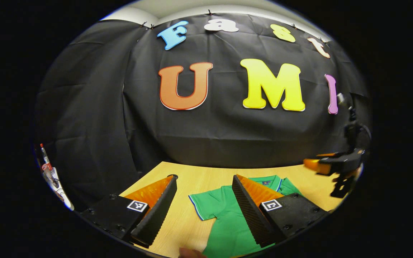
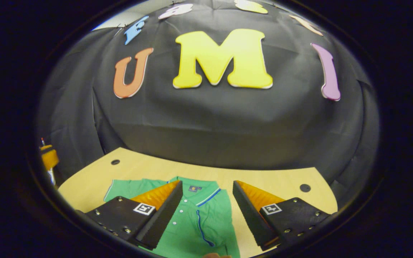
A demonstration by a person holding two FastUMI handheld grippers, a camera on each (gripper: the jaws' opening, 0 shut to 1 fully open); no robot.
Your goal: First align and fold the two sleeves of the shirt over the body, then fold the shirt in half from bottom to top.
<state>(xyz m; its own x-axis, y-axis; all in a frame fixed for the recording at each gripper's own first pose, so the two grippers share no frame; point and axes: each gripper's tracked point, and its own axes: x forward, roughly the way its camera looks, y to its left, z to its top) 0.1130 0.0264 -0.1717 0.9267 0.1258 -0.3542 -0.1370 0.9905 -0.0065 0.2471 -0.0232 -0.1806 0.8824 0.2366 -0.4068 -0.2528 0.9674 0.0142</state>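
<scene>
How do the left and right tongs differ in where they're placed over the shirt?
The left tongs frame the outspread sleeve and bare table; the right tongs frame the collar and button row. The left tongs sit toward the shirt's edge, the right tongs over its middle. Both are open, holding nothing.

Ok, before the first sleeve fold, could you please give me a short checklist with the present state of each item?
1. Left gripper open: ok.
2. Right gripper open: ok.
3. Shirt flat on the table, collar at the far end: ok.
4. Shirt's left sleeve spread out, not yet folded: ok.
5. Right sleeve spread out: cannot tell, right gripper's finger hides that side.
6. Grippers apart from the shirt: cannot tell.
</scene>
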